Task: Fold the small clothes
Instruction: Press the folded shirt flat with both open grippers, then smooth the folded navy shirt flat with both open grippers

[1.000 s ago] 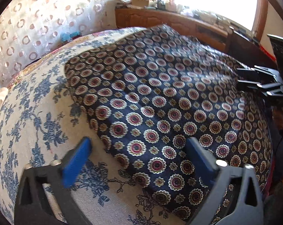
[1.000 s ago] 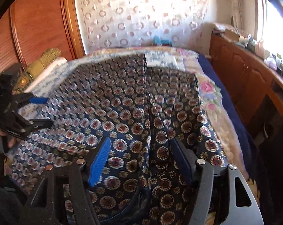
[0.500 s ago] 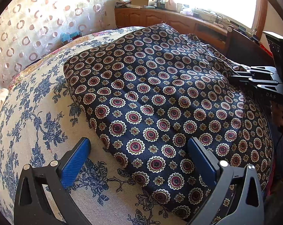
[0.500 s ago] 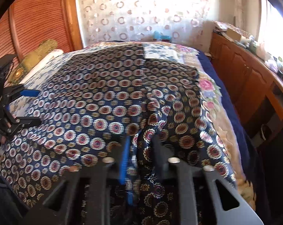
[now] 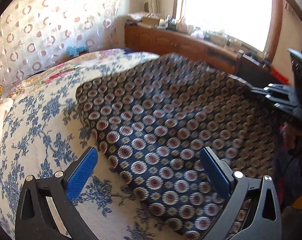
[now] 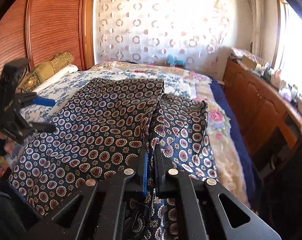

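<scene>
On the floral bedspread (image 6: 217,124), the right claw (image 6: 151,160) grips the patterned garment (image 6: 103,132), apparently lifted, while the left claw (image 5: 149,166) gapes.

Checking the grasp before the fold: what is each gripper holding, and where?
The right gripper pinches the patterned garment at a raised fold near its near edge. The left gripper is open, holding nothing.

Both wrist views close, angled down along jaws; share patterned garment (image 5: 171,124) on bed (image 6: 221,124).
</scene>
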The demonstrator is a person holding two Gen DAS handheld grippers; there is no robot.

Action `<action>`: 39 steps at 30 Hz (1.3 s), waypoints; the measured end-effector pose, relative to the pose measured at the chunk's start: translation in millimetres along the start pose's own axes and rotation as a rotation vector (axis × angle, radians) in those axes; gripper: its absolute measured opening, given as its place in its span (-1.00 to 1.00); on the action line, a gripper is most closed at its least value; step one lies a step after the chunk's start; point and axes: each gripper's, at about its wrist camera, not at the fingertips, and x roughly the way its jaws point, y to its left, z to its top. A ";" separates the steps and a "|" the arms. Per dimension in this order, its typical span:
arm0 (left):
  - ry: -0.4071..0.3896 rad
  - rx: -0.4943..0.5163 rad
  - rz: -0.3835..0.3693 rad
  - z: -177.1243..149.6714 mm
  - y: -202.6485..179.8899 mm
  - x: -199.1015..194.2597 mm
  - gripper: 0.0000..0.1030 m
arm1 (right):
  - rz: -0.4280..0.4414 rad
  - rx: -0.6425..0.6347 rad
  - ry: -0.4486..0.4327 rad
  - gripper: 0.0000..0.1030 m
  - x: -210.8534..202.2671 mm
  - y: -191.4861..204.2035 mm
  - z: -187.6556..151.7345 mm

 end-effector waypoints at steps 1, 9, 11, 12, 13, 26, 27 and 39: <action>-0.007 -0.005 -0.015 1.4 -1.7 -3.7 0.99 | -0.013 -0.011 -0.014 -0.91 -2.5 3.8 -0.2; -0.013 -0.012 -0.040 0.6 -12.8 -11.2 0.99 | -0.006 -0.023 0.043 -0.83 9.1 11.3 -9.6; -0.009 -0.010 -0.042 -0.6 -14.8 -11.0 0.99 | -0.001 -0.021 0.061 -0.75 14.2 9.6 -9.9; -0.008 -0.009 -0.040 -1.5 -15.9 -10.6 0.99 | 0.005 -0.017 0.066 -0.72 16.3 8.5 -10.2; -0.006 -0.008 -0.034 -2.2 -17.2 -9.8 0.99 | 0.008 -0.015 0.073 -0.72 18.4 8.2 -10.7; -0.015 -0.023 -0.010 -6.1 -17.0 -8.0 0.99 | 0.055 -0.016 -0.068 -0.93 -6.4 8.7 9.6; -0.014 -0.022 -0.007 -6.5 -17.3 -7.8 0.99 | 0.041 -0.020 -0.091 -0.93 -13.2 9.8 8.8; 0.008 -0.019 0.000 -8.3 -19.0 -1.5 0.99 | -0.133 0.064 0.020 -0.94 -25.3 -29.2 -39.8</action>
